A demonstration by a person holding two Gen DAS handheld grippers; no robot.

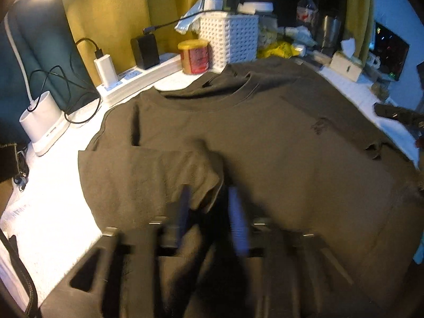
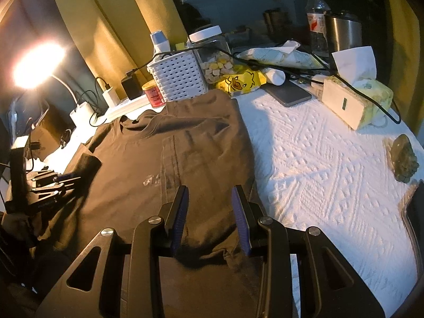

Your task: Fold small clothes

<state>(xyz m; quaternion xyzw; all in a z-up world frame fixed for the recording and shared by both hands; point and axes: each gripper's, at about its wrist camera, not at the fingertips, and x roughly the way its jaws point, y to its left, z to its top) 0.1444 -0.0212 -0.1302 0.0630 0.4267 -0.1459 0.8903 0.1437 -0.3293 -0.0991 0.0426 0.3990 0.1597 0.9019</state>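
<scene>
Parted fingers (image 2: 210,213); snack-filled jar (image 2: 213,53)

A dark brown T-shirt (image 2: 164,164) with a pale chest print is seen on a white tablecloth (image 2: 318,159) embossed with diamonds. A white lattice basket (image 2: 180,76), a red yellow-lidded tin (image 1: 193,56) and a yellow duck-printed packet (image 2: 239,82) are seen behind.

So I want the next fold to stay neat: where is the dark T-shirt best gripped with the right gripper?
Probably the T-shirt is best taken at its right side edge, where it lies flat and bare against the white table cover. Come from the right over the cover, one finger sliding under the hem. The right gripper, jaws apart, hovers near that edge.
</scene>
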